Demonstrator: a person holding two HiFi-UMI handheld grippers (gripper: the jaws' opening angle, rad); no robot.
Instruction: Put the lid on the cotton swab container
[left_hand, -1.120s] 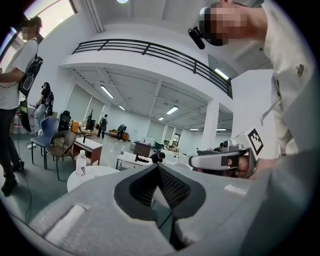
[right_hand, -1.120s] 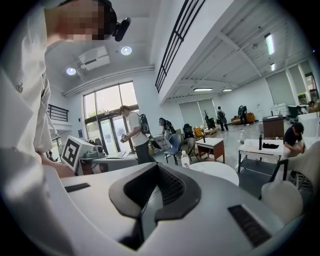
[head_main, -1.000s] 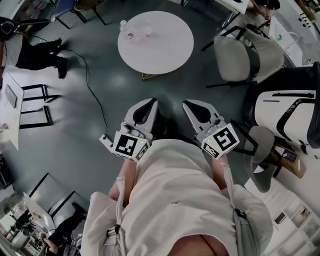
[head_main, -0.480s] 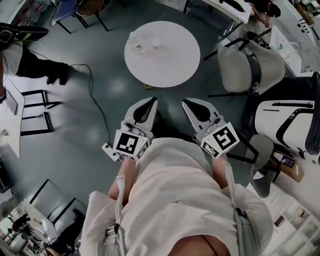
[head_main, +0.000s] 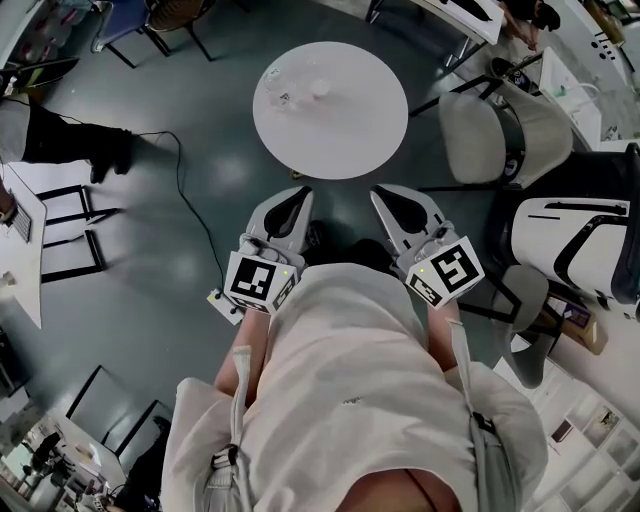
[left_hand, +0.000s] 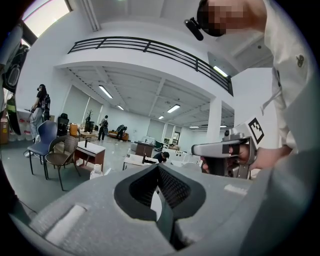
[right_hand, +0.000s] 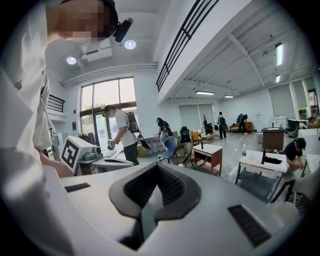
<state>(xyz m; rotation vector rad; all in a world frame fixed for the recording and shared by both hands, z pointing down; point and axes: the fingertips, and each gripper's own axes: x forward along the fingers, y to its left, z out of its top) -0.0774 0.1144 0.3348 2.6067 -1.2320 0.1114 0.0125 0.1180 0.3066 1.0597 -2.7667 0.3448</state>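
The round tabletop (head_main: 345, 135) has drawn nearer the left hand-held gripper (head_main: 296, 192) and right hand-held gripper (head_main: 381, 192), both closed and empty: still approaching.

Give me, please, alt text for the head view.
From above, a person in a pale shirt holds a grey left tool and right tool, both shut and empty, short of a round white table bearing small clear items.

head: steeply down, round table (head_main: 340, 130) ahead | gripper views: level, along jaws, distant
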